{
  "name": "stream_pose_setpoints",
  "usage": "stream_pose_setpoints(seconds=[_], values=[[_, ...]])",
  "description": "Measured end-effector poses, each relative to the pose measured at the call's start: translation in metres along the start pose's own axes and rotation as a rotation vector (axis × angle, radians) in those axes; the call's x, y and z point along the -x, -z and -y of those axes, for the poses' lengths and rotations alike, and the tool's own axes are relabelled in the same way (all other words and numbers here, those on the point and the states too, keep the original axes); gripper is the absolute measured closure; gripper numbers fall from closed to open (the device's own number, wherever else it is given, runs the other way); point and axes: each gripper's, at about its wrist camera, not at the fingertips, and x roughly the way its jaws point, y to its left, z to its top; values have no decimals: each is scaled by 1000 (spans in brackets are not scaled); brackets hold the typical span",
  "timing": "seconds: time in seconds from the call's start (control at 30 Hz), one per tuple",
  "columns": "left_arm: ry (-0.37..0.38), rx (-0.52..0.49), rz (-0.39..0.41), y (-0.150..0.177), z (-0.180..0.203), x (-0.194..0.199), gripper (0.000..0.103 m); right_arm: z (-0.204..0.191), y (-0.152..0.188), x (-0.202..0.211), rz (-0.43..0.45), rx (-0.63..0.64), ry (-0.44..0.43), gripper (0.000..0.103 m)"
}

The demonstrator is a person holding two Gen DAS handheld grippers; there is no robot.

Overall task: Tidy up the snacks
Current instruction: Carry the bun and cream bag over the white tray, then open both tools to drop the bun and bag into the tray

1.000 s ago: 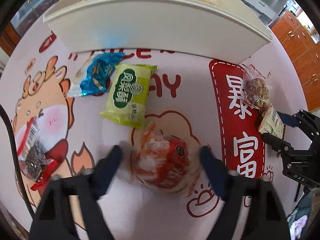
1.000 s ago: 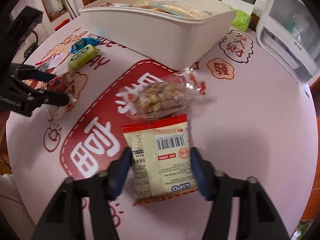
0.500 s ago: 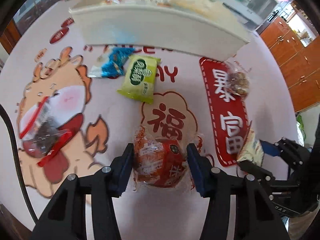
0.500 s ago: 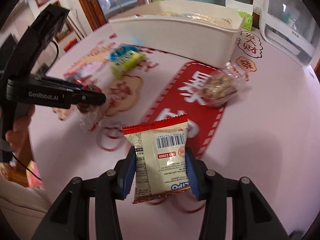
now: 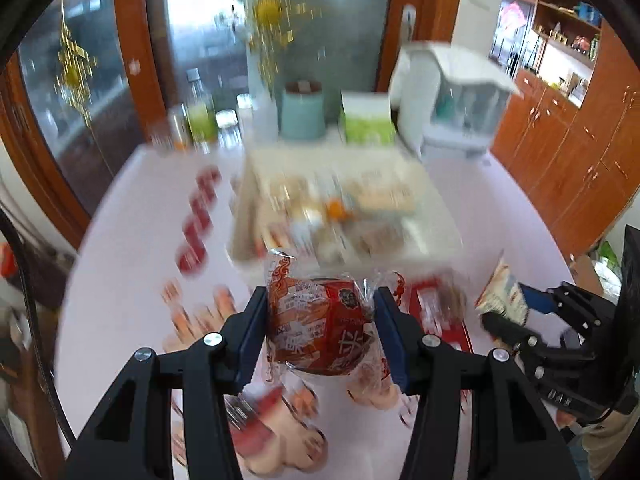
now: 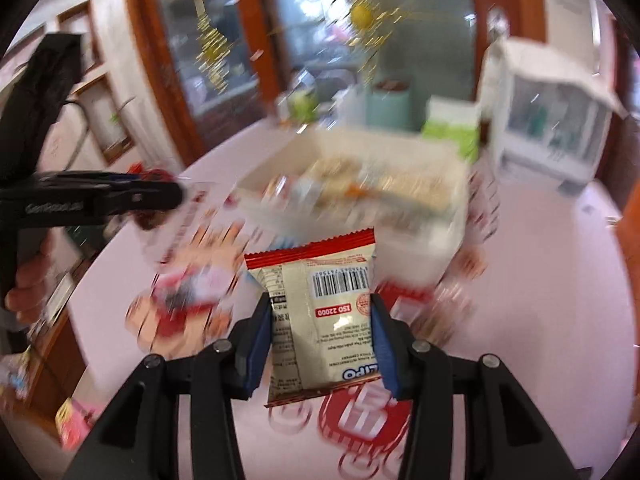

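1. Left wrist view: the left tongs pinch a round red snack in a clear crinkly wrapper between blue pads, lifted above the pink printed tabletop. Just beyond it stands a white rectangular plastic bin, blurred, with snacks inside. Toward the tabletop's right edge, the right tongs hold a cream packet.

2. Right wrist view: the right tongs clamp a cream foil packet with red edges and a barcode, raised over the tabletop, the white bin just behind. At the left, the left tongs hold the red snack, blurred.
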Motion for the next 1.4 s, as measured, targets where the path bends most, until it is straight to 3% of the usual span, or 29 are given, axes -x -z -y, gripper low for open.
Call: stream_pose_setpoints(seconds=[0.2,0.33,0.57,0.73,0.8,0.87,1.13,1.4], values=[[-79,-67,120,-77,-17,25,52,17,-78,14,98,-124,149,57],[-90,-86,176,-125,-23,27,52,32,-121,22,149,-220,230,57],[-40,-77,134,-178,-25,-21,52,41,-171,20,210,-320,250,56],[-41,-105,82,-178,-18,-65,47,41,-187,-11,184,-339,249,55],[-55,-121,55,-177,-17,-83,37,40,-189,-29,144,-319,252,50],[-66,-133,30,-175,-16,-98,20,38,-188,-45,106,-303,263,45],[-47,-91,-16,-167,-29,-117,18,45,-174,-62,68,-310,264,42],[-56,-118,45,-154,-17,-96,18,47,-164,-53,81,-272,306,42]])
